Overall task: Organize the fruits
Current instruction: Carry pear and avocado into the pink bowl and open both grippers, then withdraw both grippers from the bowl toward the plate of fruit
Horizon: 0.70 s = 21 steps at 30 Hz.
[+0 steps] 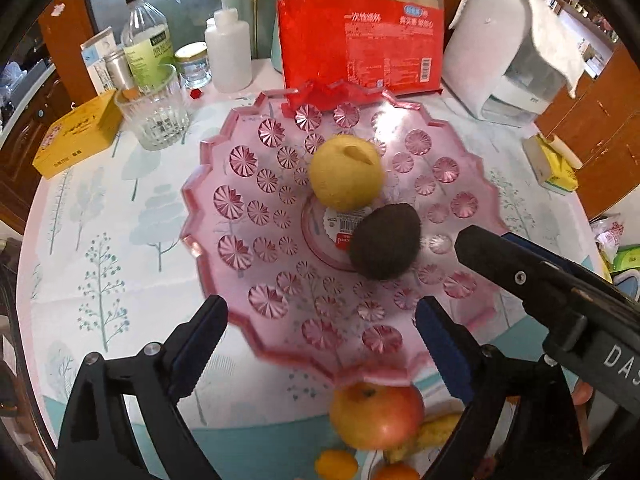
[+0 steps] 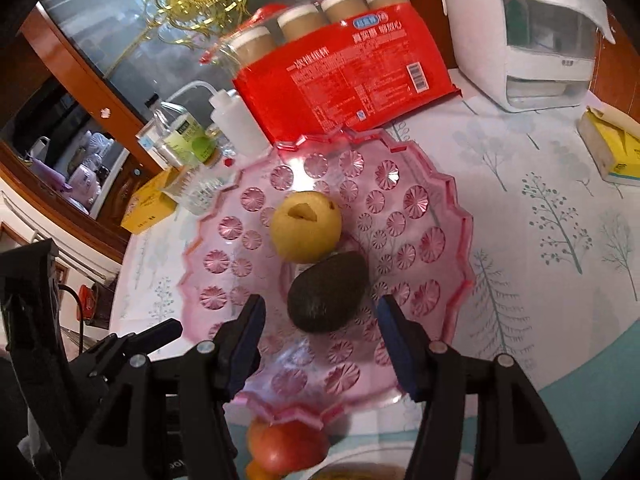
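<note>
A pink cut-glass fruit plate (image 1: 248,200) (image 2: 436,240) holds a yellow pear (image 1: 346,172) (image 2: 306,226) and a dark avocado (image 1: 386,242) (image 2: 328,292), which lie touching near its middle. A red-yellow apple (image 1: 376,416) (image 2: 290,446) sits on the table at the plate's near rim. My left gripper (image 1: 320,336) is open and empty above the near rim. My right gripper (image 2: 320,340) is open and empty, with the avocado just beyond its fingertips. The right gripper's finger also shows in the left wrist view (image 1: 496,256).
Small orange fruits (image 1: 336,464) and a yellow fruit (image 1: 432,432) lie beside the apple. Behind the plate stand a red pack of paper cups (image 1: 360,48), a white appliance (image 1: 504,52), bottles (image 1: 228,52), a glass tumbler (image 1: 154,116) and a yellow box (image 1: 76,136).
</note>
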Available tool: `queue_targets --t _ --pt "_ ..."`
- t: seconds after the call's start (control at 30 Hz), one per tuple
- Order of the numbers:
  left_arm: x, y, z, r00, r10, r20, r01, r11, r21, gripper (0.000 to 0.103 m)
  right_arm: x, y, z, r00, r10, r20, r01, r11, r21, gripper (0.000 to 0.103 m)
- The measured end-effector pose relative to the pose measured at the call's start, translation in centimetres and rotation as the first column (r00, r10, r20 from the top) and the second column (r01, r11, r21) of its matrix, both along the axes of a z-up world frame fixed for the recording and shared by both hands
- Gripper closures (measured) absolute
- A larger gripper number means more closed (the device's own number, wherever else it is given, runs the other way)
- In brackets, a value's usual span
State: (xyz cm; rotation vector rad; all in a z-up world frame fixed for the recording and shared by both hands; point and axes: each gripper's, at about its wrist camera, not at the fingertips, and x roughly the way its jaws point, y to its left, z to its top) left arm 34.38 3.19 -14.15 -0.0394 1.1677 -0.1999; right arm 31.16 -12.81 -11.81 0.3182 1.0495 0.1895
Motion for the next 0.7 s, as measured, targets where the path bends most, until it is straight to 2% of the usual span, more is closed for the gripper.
queue_targets --t 0.27,0.5,0.7 --pt "-4.2 0.6 4.2 0.998 -0.002 0.062 0.004 0.999 -0.033 0.007 -4.2 0.7 3.7 0.997 0.021 0.070 -0.021 1.000 0.010 0.044" --pt "-8.6 1.3 8.1 0.986 -0.014 0.167 0.017 1.000 -0.016 0.007 -8.0 1.5 7.7 0.989 0.059 0.137 -0.057 0.998 -0.019 0.044" --pt "-11.2 2.7 10.6 0.979 -0.006 0.203 0.006 1.000 0.003 0.006 -10.6 1.8 10.9 0.981 0.090 0.172 -0.081 0.995 -0.061 0.044"
